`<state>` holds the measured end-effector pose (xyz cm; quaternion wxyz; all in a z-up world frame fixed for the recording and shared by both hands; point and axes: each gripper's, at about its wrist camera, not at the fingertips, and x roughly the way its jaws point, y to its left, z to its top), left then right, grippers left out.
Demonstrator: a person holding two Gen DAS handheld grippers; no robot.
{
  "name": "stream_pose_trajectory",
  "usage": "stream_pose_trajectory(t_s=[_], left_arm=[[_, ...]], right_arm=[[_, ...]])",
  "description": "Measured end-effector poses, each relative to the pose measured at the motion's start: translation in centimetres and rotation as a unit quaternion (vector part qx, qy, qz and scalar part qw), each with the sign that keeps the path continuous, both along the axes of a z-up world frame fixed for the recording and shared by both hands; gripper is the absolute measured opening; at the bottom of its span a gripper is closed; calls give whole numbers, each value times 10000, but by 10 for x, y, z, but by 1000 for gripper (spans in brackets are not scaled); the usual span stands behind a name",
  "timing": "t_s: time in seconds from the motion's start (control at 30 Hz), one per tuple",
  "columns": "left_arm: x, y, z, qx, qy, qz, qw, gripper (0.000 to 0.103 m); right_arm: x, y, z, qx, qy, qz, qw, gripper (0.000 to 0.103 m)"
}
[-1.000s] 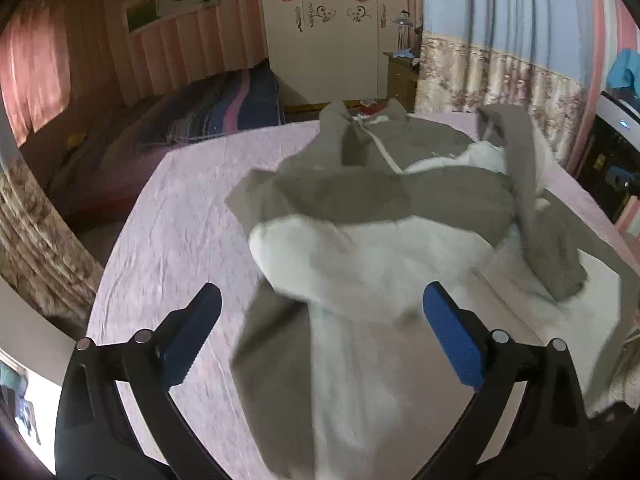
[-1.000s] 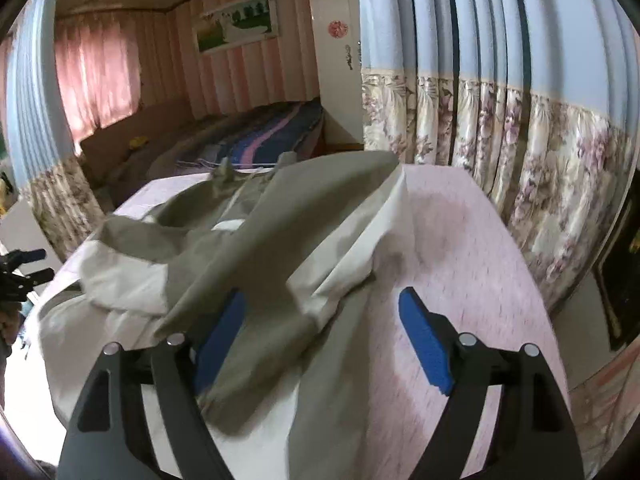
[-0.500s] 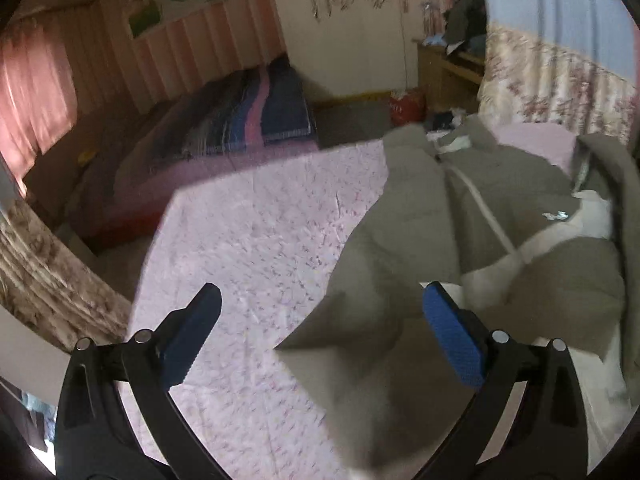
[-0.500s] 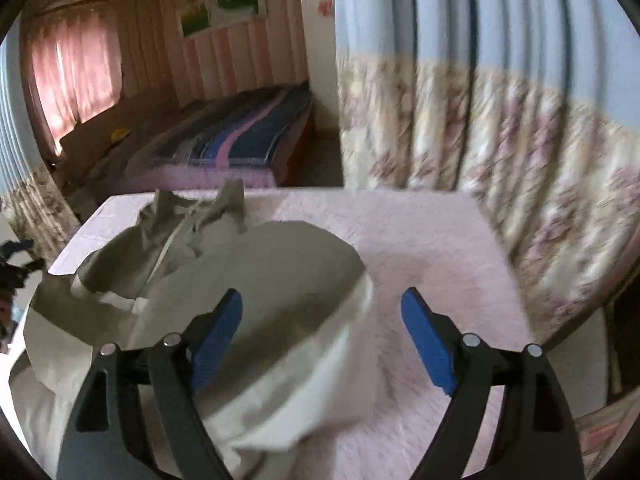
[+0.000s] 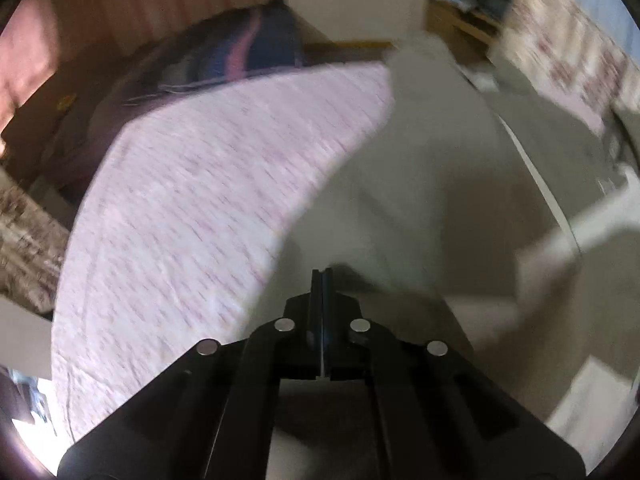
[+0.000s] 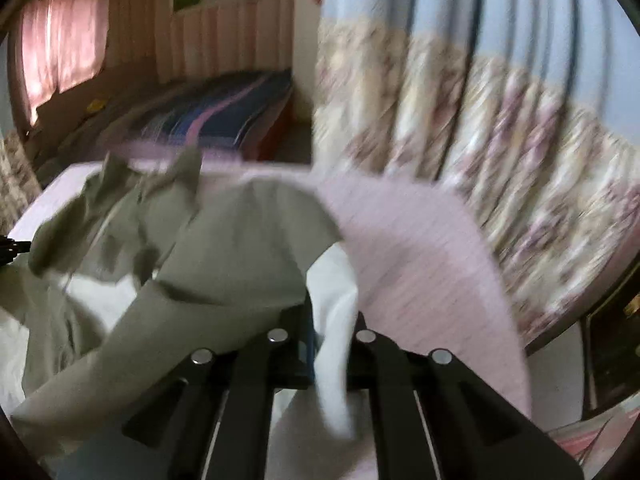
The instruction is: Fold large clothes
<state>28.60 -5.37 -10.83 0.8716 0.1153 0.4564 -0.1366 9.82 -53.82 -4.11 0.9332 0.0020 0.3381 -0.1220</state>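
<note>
Early stage; no fold laid yet, by my reading.

Landmark: the pink bedsheet [image 5: 192, 208].

Left gripper [image 5: 322, 276]: jaws have just snapped together. The tips sit at the edge of the olive-and-white garment [image 5: 440, 184], where it meets bare sheet. Blur hides whether cloth is pinched between them; likely an edge or corner is caught.

Garment: spread over the sheet's middle and right side, rumpled, collar end toward the far edge, white lining showing in patches. The sheet's left part lies bare.

Right gripper [image 6: 320, 332]: jaws have just closed, and a white strip of the garment's lining runs down between them, so it grips the cloth near the sheet's right edge, below the flowered curtain [image 6: 500, 140].

Left to do: straighten, lay every fold, square the bundle.
</note>
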Motion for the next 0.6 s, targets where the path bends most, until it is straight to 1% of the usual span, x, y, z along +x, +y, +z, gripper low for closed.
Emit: stream_pose_trajectory(t_s=[0.03, 0.07, 0.1, 0.13, 0.17, 0.2, 0.23, 0.3, 0.33, 0.37, 0.4, 0.43, 0.47, 0.5, 0.53, 0.57, 0.6], left_arm=[[4, 1, 3, -7, -43, 66, 10000, 0], [9, -2, 7, 11, -93, 87, 9999, 0], [11, -6, 10, 4, -103, 43, 9999, 0], [10, -8, 14, -38, -159, 11, 9999, 0], [4, -13, 20, -41, -267, -48, 9996, 0], [-2, -17, 25, -37, -340, -131, 9993, 0], [-5, -15, 27, -53, -373, -155, 9992, 0], [-16, -8, 32, -107, -439, -68, 9990, 1], [-23, 1, 36, -288, -465, 64, 9985, 3], [-26, 7, 38, -415, -472, 160, 9979, 9], [-32, 15, 41, -580, -480, 280, 9968, 30], [-40, 22, 44, -748, -502, 417, 9951, 51], [-52, 29, 49, -941, -572, 573, 9923, 58], [-63, 34, 52, -1065, -633, 635, 9903, 67], [-76, 37, 54, -1127, -668, 656, 9892, 70], [-88, 39, 56, -1127, -692, 634, 9892, 70], [-95, 40, 58, -1091, -699, 565, 9900, 72]], right_arm=[[-5, 0, 11, -611, -161, -259, 9977, 1], [-8, 0, 14, -762, -210, -303, 9964, 1], [-10, -7, 16, -647, -218, -287, 9973, 1], [-8, -15, 10, -394, -48, -257, 9989, 2], [-12, -13, 7, -415, 7, -237, 9989, 2], [-14, -10, 0, -568, 113, -158, 9982, 7], [-17, -9, -5, -655, 216, -120, 9975, 14], [-15, -9, -12, -809, 565, -151, 9950, 56], [-18, -8, -12, -871, 536, -209, 9945, 65], [-24, -8, -9, -900, 488, -300, 9943, 74], [-30, -8, -3, -937, 409, -428, 9938, 74], [-34, -5, 8, -945, 269, -543, 9937, 74], [-35, 0, 23, -913, 131, -611, 9939, 74], [-33, 5, 34, -902, 21, -630, 9939, 79], [-28, 17, 52, -947, -191, -692, 9929, 83], [-21, 31, 67, -999, -409, -745, 9914, 89], [-14, 46, 79, -1000, -612, -704, 9906, 92]])
